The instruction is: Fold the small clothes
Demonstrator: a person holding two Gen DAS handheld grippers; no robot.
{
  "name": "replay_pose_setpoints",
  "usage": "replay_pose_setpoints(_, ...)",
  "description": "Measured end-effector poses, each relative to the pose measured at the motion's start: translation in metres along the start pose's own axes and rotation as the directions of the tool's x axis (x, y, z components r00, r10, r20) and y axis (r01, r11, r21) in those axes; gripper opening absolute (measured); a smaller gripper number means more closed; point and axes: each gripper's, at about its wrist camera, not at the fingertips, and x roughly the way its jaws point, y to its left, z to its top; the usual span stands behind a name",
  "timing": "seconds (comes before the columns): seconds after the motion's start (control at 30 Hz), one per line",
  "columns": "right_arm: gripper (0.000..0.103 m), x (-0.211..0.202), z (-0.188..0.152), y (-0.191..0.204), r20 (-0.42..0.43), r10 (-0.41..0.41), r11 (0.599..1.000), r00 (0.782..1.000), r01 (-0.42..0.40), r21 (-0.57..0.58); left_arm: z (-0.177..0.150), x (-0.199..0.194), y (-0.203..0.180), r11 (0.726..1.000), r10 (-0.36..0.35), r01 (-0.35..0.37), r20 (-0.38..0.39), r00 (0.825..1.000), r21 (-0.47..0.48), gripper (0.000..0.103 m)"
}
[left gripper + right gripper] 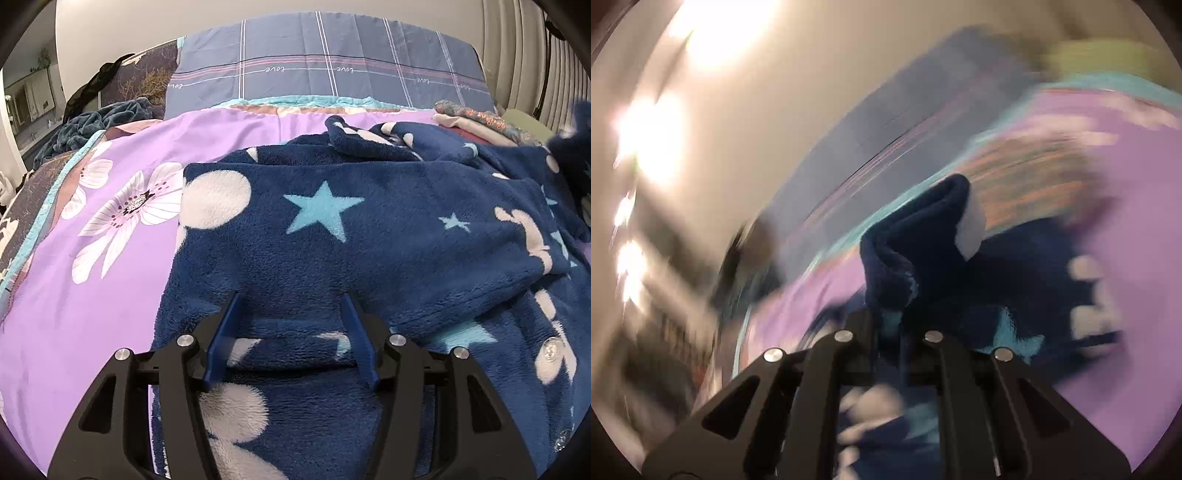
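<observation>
- Two grippers, one per wrist view; one fleece garment; one bed.
- Fleece [369, 229]: navy, with pale blue stars and white round patches; spread over the purple sheet [92, 295], partly doubled over itself, a folded edge running across the middle of the left view.
- Left gripper [291, 325]: blue fingers [225, 332] apart, jaws released, hanging over the near part of the fleece; fabric shows between them, but whether the tips touch it is not clear.
- Right gripper [890, 317]: jaws clenched on a bunched corner of the fleece [916, 251], which stands up in a rumpled peak just past the fingertips; a white patch shows on its right side.
- Right view: heavily smeared apart from the gripper and the pinched corner; purple sheet and more navy cloth readable beneath.
- Sheet: printed with large white flowers [129, 206], teal trim along its left edge.
- Pillow [325, 62]: grey-blue check with thin white and pink lines, at the head of the bed.
- Clothes pile [484, 122]: patterned and beige layers, far right, beyond the fleece.
- Dark teal cloth [92, 125]: heaped at far left.
</observation>
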Motion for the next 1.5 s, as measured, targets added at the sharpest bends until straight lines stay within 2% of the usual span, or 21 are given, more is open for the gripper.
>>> replay_pose_setpoints(0.1,0.010,0.061,-0.044,0.044,-0.182,0.069,0.993,0.981,-0.085,-0.086,-0.001,-0.001,0.004,0.999,-0.031,0.031,0.006,0.999,-0.016,0.061)
replay_pose_setpoints(0.2,0.010,0.100,-0.080,0.053,-0.320,0.042,0.991,0.947,-0.080,-0.105,-0.001,-0.003,0.009,0.996,-0.079,0.080,0.016,0.997,-0.044,0.064)
replay_pose_setpoints(0.27,0.010,0.110,-0.097,0.052,-0.349,0.001,0.989,0.937,-0.052,-0.138,-0.001,-0.005,0.013,0.991,-0.110,0.112,0.025,0.994,-0.069,0.064)
replay_pose_setpoints(0.37,0.010,0.108,-0.104,0.049,-0.329,0.000,0.986,0.944,-0.055,-0.157,0.004,-0.015,0.016,0.979,-0.161,0.166,0.049,0.986,-0.119,0.064)
replay_pose_setpoints(0.4,0.010,0.107,-0.104,0.048,-0.321,0.003,0.985,0.947,-0.058,-0.162,0.007,-0.021,0.015,0.957,-0.237,0.245,0.069,0.969,-0.156,0.064)
replay_pose_setpoints(0.43,0.010,0.108,-0.106,0.049,-0.315,0.001,0.984,0.949,-0.058,-0.170,0.010,-0.025,0.013,0.925,-0.322,0.332,0.083,0.943,-0.186,0.064)
replay_pose_setpoints(0.47,0.011,0.106,-0.110,0.048,-0.311,-0.002,0.983,0.950,-0.056,-0.177,0.016,-0.029,0.007,0.880,-0.418,0.427,0.087,0.904,-0.209,0.066)
replay_pose_setpoints(0.5,0.011,0.106,-0.114,0.049,-0.302,-0.007,0.981,0.953,-0.053,-0.189,0.021,-0.029,0.000,0.857,-0.463,0.469,0.081,0.883,-0.213,0.072)
replay_pose_setpoints(0.6,0.012,0.108,-0.115,0.045,-0.277,-0.020,0.971,0.961,-0.047,-0.234,0.037,-0.023,-0.027,0.824,-0.530,0.529,0.051,0.846,-0.202,0.080)
replay_pose_setpoints(0.77,0.018,0.101,-0.119,0.048,-0.271,-0.009,0.965,0.963,-0.063,-0.254,0.052,0.012,-0.061,0.758,-0.627,0.604,-0.017,0.779,-0.246,0.080)
replay_pose_setpoints(0.8,0.018,0.101,-0.119,0.048,-0.272,-0.006,0.966,0.962,-0.065,-0.252,0.054,0.025,-0.068,0.752,-0.632,0.599,-0.044,0.774,-0.275,0.080)
replay_pose_setpoints(0.83,0.018,0.100,-0.119,0.047,-0.273,-0.002,0.966,0.962,-0.068,-0.248,0.055,0.031,-0.074,0.758,-0.625,0.585,-0.061,0.779,-0.288,0.079)
replay_pose_setpoints(0.87,0.018,0.099,-0.118,0.046,-0.275,0.003,0.967,0.962,-0.072,-0.242,0.056,0.037,-0.077,0.764,-0.617,0.575,-0.069,0.784,-0.292,0.059)
replay_pose_setpoints(0.9,0.020,0.097,-0.118,0.045,-0.278,0.005,0.968,0.961,-0.074,-0.239,0.057,0.040,-0.083,0.776,-0.605,0.566,-0.074,0.793,-0.278,0.030)
replay_pose_setpoints(0.97,0.033,0.090,-0.116,0.045,-0.292,0.018,0.967,0.956,-0.091,-0.239,0.064,0.042,-0.086,0.781,-0.599,0.558,-0.081,0.797,-0.281,0.012)
replay_pose_setpoints(1.03,0.057,0.075,-0.115,0.046,-0.294,0.046,0.958,0.955,-0.126,-0.258,0.074,0.032,-0.082,0.776,-0.601,0.566,-0.055,0.797,-0.277,0.010)
replay_pose_setpoints(1.1,0.058,0.056,-0.112,0.042,-0.271,0.056,0.945,0.961,-0.139,-0.296,0.087,0.013,-0.074,0.793,-0.584,0.567,-0.015,0.812,-0.223,0.010)
replay_pose_setpoints(1.17,0.058,0.044,-0.109,0.027,-0.252,0.028,0.953,0.967,-0.102,-0.286,0.102,-0.010,-0.072,0.814,-0.561,0.558,0.027,0.827,-0.161,0.010)
replay_pose_setpoints(1.33,0.034,0.038,-0.102,-0.023,-0.215,-0.049,0.994,0.975,0.026,-0.109,0.120,-0.053,-0.065,0.860,-0.499,0.507,0.110,0.860,-0.061,0.010)
replay_pose_setpoints(1.4,0.030,0.038,-0.099,-0.031,-0.208,-0.043,0.997,0.977,0.030,-0.066,0.123,-0.063,-0.057,0.872,-0.477,0.487,0.134,0.868,-0.048,0.010)
replay_pose_setpoints(1.5,0.030,0.037,-0.099,-0.027,-0.194,-0.050,0.995,0.980,0.032,-0.095,0.122,-0.078,-0.036,0.885,-0.451,0.463,0.163,0.877,-0.042,0.010)
